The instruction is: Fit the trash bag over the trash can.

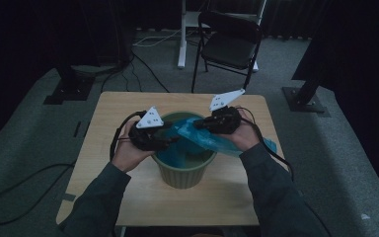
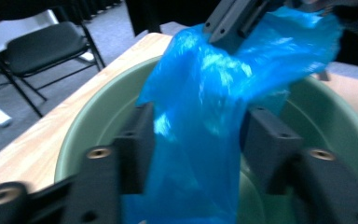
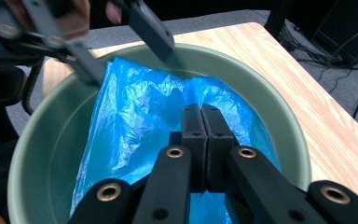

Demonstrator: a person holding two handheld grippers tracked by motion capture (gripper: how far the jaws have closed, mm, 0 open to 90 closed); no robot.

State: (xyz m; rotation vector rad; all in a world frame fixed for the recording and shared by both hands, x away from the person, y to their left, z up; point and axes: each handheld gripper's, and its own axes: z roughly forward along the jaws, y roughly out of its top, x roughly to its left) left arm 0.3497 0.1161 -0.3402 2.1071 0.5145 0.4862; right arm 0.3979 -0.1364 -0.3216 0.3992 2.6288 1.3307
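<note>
Writing: none legible on bag, bin or grippers.
Bag: blue plastic bag [image 1: 197, 136] draped into green bin [image 1: 185, 175] at table [image 1: 108, 128] centre, spilling over bin's right rim.
L gripper [image 2: 198, 140]: near-left of bin, hand cupped under, jaws part-open w/ bag between, pads not pressing.
R gripper [image 3: 204, 140]: far-right of bin, angled inward, jaws clamped tight on bag film.

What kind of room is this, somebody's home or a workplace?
Most likely a lab or recording studio, not a home: dark curtains all round, cables across grey carpet, a folding chair, and one small wooden table.
</note>
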